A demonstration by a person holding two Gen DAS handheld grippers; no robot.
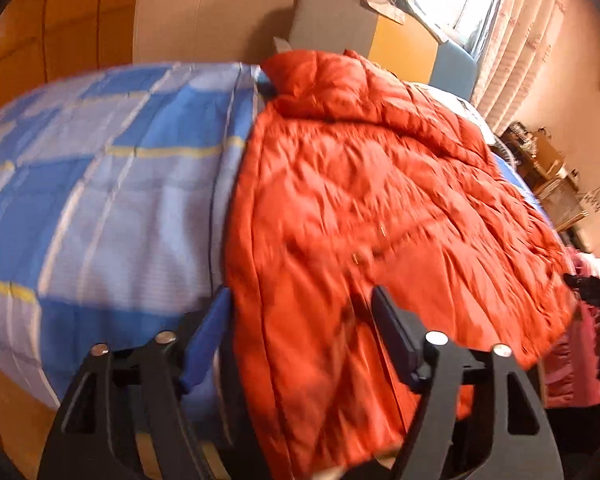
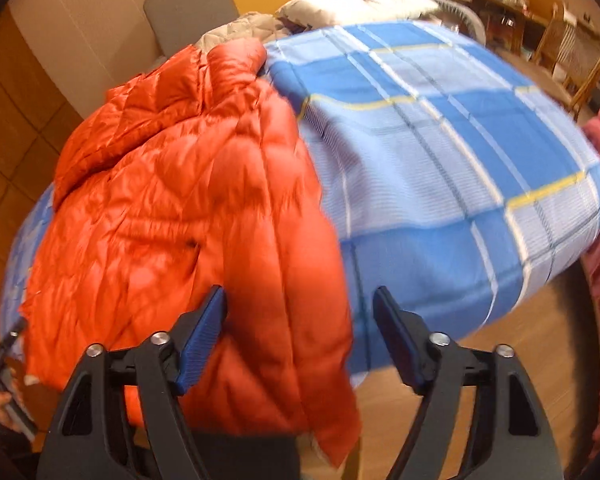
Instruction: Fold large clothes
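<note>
Bed (image 1: 100,184) covered by a blue-and-white checked sheet with thin yellow stripes, standing on a wooden floor (image 2: 440,392). An orange quilted down jacket (image 1: 360,208) lies spread directly on the sheet, its hem hanging over the near edge of the bed (both views are blurred). A pale pillow (image 2: 360,0) and a beige garment (image 2: 248,24) rest at the far end, beyond the jacket's collar.
</note>
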